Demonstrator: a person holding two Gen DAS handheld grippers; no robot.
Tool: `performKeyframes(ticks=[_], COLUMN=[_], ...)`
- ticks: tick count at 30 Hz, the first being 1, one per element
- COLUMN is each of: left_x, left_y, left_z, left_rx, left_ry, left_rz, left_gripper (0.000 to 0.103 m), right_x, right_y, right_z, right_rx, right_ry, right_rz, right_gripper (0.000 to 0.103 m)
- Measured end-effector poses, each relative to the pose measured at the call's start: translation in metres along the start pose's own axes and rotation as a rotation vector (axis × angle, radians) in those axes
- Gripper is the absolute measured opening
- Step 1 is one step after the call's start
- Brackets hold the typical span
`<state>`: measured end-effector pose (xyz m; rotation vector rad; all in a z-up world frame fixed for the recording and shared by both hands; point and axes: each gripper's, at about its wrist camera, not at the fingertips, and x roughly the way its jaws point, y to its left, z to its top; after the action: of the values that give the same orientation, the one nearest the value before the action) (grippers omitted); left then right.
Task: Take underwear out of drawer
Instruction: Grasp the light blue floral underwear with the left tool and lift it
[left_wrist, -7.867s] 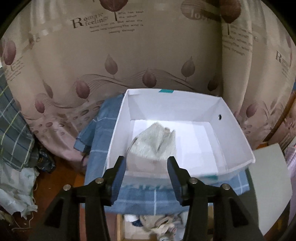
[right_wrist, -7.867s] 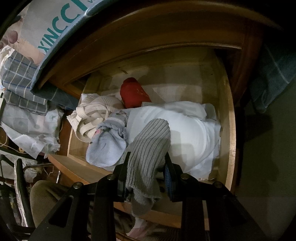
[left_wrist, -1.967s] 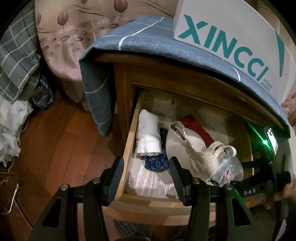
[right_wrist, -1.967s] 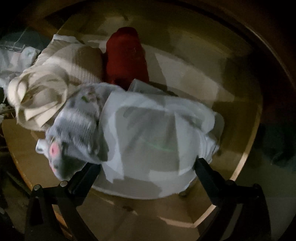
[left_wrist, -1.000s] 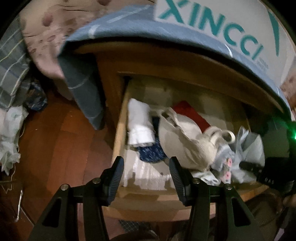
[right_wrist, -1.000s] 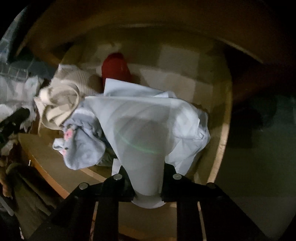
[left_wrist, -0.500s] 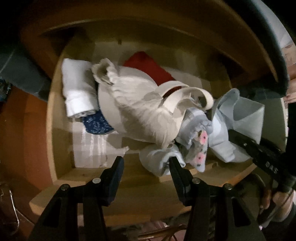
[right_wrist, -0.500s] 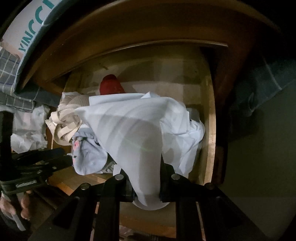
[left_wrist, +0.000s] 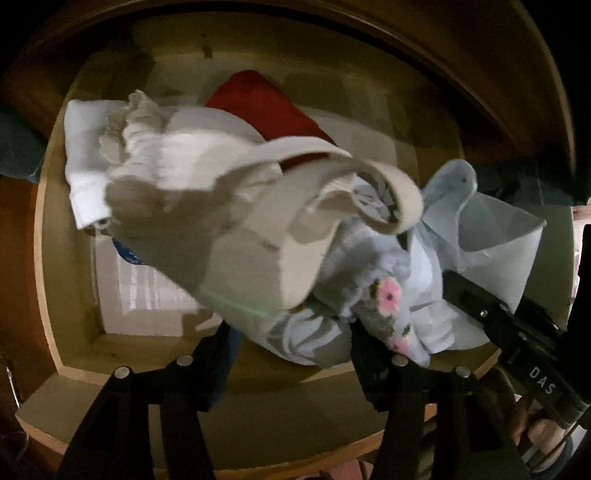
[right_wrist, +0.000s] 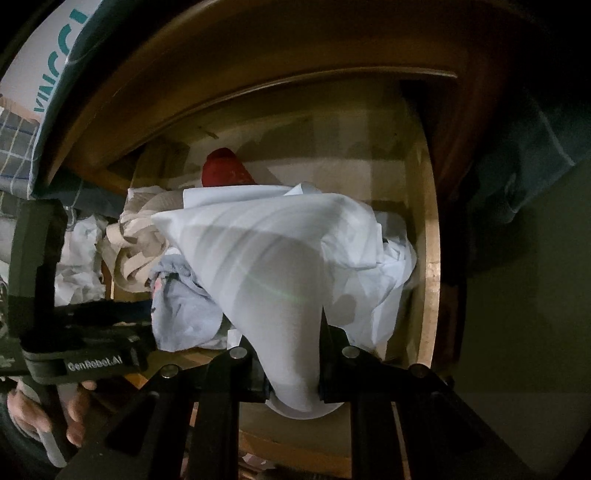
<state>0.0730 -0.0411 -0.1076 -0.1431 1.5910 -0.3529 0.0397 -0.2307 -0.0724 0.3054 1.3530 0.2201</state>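
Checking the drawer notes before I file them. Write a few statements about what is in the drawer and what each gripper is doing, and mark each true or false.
1. The right gripper is shut on the pale blue cloth. True.
2. The drawer is closed. False: it is pulled open, with clothes inside.
3. A red item lies toward the back. True.
4. The left gripper is clamped on the beige bag. False: its jaws are opening, gripping nothing.

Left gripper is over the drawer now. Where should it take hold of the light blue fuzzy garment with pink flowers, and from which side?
Grip the bunched end of the light blue fuzzy garment with pink flowers that lies over the wooden drawer's front edge, coming from above. That fold sits proud of the cream strapped garment, under the left gripper, whose jaws are opening.
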Motion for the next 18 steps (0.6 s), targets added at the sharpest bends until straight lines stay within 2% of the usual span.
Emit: performKeyframes(ticks=[9, 12, 18], left_x=[0.004, 0.015, 0.031], left_y=[-0.013, -0.016, -0.014], left_z=[0.001, 0.005, 0.014], left_rx=[-0.002, 0.01, -0.035], left_ry=[0.006, 0.035, 0.079], left_rz=[0.025, 0.039, 0.047], left_gripper=[0.065, 0.066, 0.066], right_x=[0.003, 0.005, 0.007], right_y=[-0.001, -0.001, 0.001], right_z=[0.0, 0.001, 0.001], right_rx=[0.011, 0.015, 0.009], right_ry=[0.004, 0.009, 0.019], right_rz=[0.021, 0.028, 0.027], right_gripper=[0.015, 0.015, 0.015])
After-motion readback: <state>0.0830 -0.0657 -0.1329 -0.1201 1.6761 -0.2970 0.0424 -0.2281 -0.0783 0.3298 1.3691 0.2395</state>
